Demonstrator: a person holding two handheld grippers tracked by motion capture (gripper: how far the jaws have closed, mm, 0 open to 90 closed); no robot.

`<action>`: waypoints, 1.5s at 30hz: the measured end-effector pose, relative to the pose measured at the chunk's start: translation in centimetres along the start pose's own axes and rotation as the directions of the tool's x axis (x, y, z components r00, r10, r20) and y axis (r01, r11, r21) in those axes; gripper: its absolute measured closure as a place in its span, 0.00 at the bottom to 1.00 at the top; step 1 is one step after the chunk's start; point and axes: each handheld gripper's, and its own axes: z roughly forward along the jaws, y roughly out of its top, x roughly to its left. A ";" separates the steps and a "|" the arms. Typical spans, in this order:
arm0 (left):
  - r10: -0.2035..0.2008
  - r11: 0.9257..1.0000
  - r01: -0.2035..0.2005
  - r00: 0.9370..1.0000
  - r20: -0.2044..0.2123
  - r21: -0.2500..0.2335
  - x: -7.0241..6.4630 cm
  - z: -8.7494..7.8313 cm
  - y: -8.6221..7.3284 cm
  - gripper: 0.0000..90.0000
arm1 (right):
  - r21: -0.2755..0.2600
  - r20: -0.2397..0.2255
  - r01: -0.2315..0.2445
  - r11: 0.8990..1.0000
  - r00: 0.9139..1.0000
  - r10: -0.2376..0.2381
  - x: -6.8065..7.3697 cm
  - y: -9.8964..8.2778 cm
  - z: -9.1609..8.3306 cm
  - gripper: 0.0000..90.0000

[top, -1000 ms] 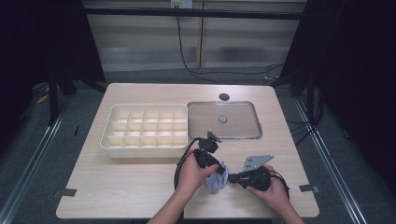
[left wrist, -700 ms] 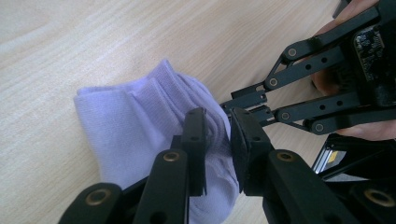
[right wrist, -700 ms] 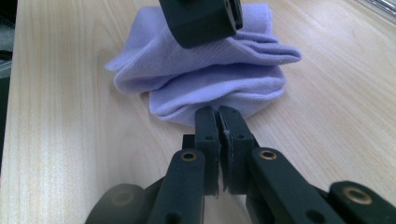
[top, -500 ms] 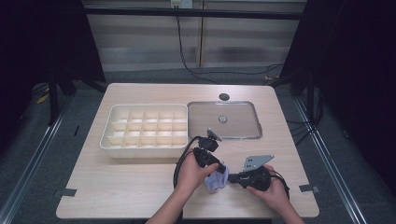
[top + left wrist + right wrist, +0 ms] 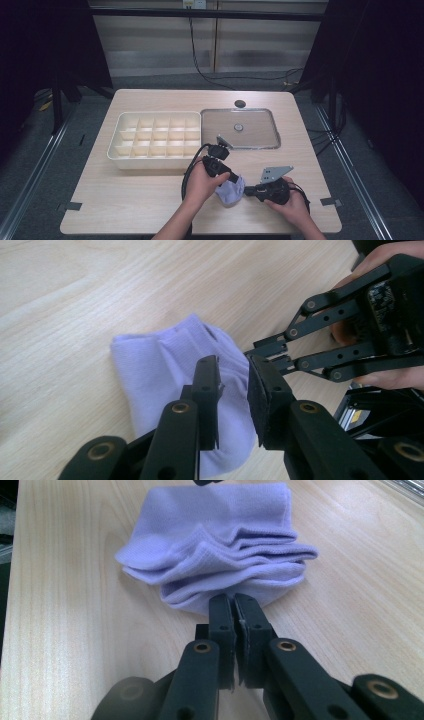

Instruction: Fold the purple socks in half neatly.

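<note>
A lilac sock [image 5: 231, 192] lies folded on the wooden table near its front edge. In the right gripper view the sock [image 5: 215, 535] shows several stacked folds. My right gripper [image 5: 234, 599] is shut, its tips pinching the near edge of the sock. It comes in from the right [image 5: 247, 190]. My left gripper [image 5: 234, 362] hovers just over the sock [image 5: 160, 365] from the left. Its jaws have just been opening and now stand slightly apart, pressing on nothing. The right gripper's tips [image 5: 256, 353] meet the sock directly in front of the left jaws.
A cream tray [image 5: 116, 141] with many small compartments stands at mid-left. A flat metal-rimmed lid [image 5: 260, 125] with a centre knob lies to its right, and a small black disc [image 5: 240, 104] sits behind it. Bare tabletop lies left of the hands.
Both hands stay nearly where they were; the left hand has shifted only a touch over the sock.
</note>
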 end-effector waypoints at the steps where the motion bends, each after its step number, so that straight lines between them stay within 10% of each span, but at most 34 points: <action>1: -0.003 1.000 0.003 1.000 -0.005 -0.001 0.0 0.1 -0.1 0.84 | 0.000 -0.001 -0.001 1.000 1.000 0.001 0.0 0.0 0.0 0.97; 21: 0.036 0.998 -0.031 0.996 -0.087 0.063 0.3 3.6 -1.2 0.86 | 0.006 0.005 0.002 1.000 1.000 -0.002 0.1 0.0 -0.1 0.96; 45: 0.052 0.996 -0.047 0.997 -0.059 0.076 -0.5 2.3 -1.9 0.89 | 0.004 0.008 -0.010 1.000 1.000 0.010 -0.1 -0.1 -0.2 0.96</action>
